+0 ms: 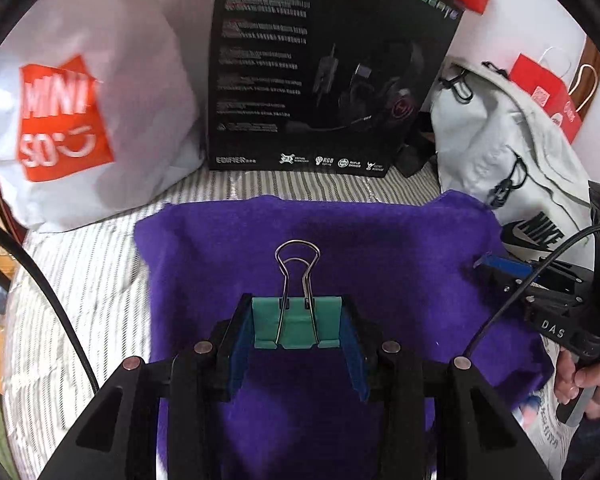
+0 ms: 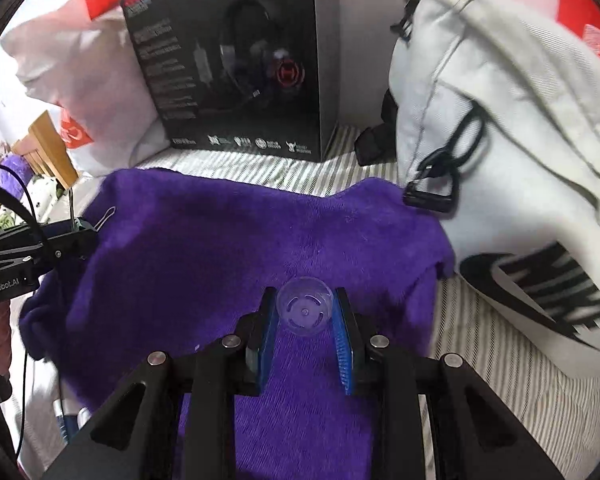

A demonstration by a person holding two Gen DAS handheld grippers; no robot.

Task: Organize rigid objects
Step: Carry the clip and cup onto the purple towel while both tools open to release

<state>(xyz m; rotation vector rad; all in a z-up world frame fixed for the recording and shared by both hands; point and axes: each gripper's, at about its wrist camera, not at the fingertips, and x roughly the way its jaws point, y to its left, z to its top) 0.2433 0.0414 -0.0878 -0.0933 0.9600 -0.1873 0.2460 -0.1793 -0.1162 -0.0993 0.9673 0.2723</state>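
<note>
Left gripper [image 1: 297, 322] is clamped on a green binder clip [image 1: 296, 326] over the purple towel [image 1: 380, 248], seen clearly only in the left view | right gripper [image 2: 305, 314] is closed around a clear plastic cap [image 2: 305, 311] above the same towel | black box [image 1: 320, 60] and white backpack [image 2: 500, 140] are seen behind on striped bedding [image 1: 80, 272].

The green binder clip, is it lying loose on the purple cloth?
No, the green binder clip is clamped between the left gripper's blue pads, above the purple cloth.
</note>
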